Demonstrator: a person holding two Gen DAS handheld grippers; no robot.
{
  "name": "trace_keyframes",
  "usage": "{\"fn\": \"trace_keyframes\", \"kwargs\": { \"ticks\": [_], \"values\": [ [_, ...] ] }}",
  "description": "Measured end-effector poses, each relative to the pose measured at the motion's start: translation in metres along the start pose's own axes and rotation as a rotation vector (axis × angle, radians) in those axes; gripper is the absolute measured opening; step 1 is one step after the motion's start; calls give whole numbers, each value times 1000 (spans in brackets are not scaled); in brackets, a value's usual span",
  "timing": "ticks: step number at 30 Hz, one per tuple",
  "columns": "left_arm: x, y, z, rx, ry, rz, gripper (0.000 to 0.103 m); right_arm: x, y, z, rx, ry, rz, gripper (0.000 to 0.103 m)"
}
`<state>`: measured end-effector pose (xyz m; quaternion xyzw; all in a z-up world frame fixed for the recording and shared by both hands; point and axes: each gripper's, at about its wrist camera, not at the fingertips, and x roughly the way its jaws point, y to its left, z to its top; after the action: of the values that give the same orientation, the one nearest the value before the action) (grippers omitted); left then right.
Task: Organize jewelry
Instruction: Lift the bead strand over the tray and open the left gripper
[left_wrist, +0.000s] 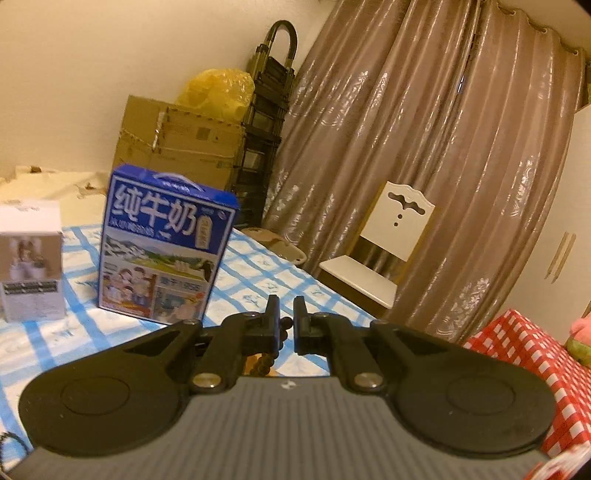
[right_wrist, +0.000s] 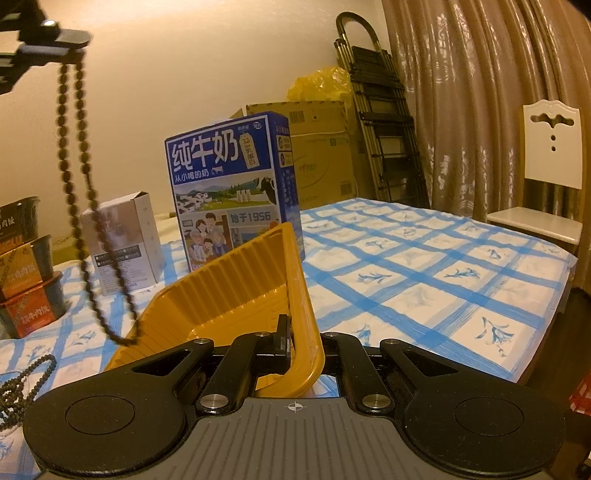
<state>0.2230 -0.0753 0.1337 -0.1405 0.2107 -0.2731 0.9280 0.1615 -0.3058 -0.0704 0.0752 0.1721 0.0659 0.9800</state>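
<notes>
Left gripper pinches bead necklace, loop hanging vertically, bottom just left of tilted yellow tray; right gripper clamps tray's rim.

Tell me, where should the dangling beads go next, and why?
Probably lower the left hand-held gripper so the bead necklace sinks into the yellow tray. The beads hang clamped from it, their bottom loop right at the tray's edge, while the right hand-held gripper holds the tray tilted up toward them.
</notes>
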Motion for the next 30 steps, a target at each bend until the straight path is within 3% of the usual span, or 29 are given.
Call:
{"fn": "trace_keyframes", "kwargs": {
  "ticks": [7, 12, 17, 21, 23, 30],
  "values": [
    [47, 5, -35, -64, 127, -9, 6, 0, -1, 0, 1, 0, 0, 6],
    [80, 16, -72, -108, 254, 40, 6, 1, 0, -1, 4, 4, -1, 6],
    [102, 26, -103, -127, 328, 79, 6, 1, -1, -1, 4, 4, -1, 6],
    [112, 36, -117, -143, 354, 118, 8, 1, -1, -2, 6, 5, 0, 6],
    [111, 40, -120, -159, 356, 123, 17, 1, -1, -2, 7, 5, 0, 6],
    [72, 55, -112, -167, 265, 175, 29, 1, -5, -3, 18, 11, 1, 6]
  ]
}}
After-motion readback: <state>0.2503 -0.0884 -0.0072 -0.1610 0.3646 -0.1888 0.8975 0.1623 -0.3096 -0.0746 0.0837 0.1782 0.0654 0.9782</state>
